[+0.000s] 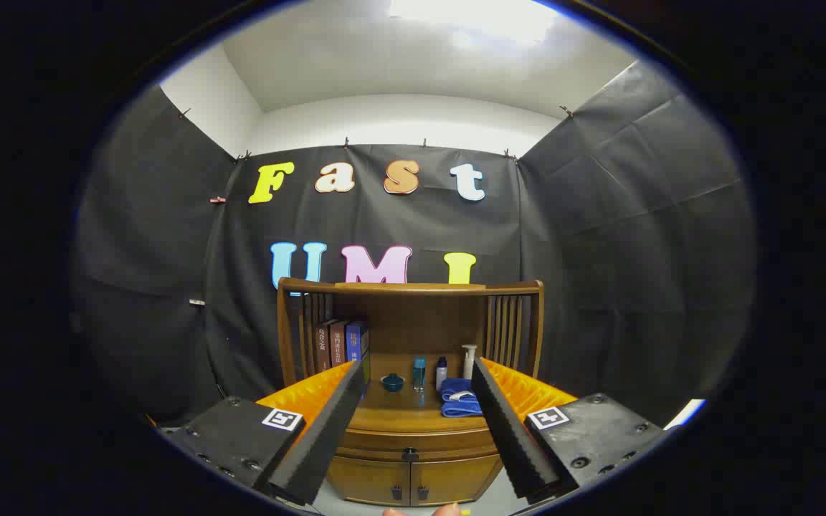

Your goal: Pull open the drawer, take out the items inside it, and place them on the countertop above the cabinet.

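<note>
The drawer [413, 438] sits closed in the front of the wooden cabinet [410, 459], just under the countertop [399, 410] and above two small doors [411, 481], with a dark knob [410, 454] at its middle. It lies ahead of the gripper [419, 376], framed between the two fingers.

In the gripper view, the gripper is spread wide and holds nothing; its fingers touch no object, and the cabinet front shows in the open gap between them. A little of the person's fingertips [446, 509] shows at the near edge, below the cabinet doors.

On the countertop, from left to right, stand a row of upright books [341, 342], a small dark bowl [392, 382], a teal bottle [419, 373], a small white bottle with a dark cap [442, 373] and a white pump bottle [468, 360]. A folded blue towel [459, 400] lies near the right finger, nearer than the bottles. The middle front of the countertop, between the bowl and the towel, is bare wood. A slatted wooden rail rises around the far and side edges of the countertop.

The book spines carry writing, but it is too small to read. Each finger mount bears a square black-and-white marker [282, 419]
</note>
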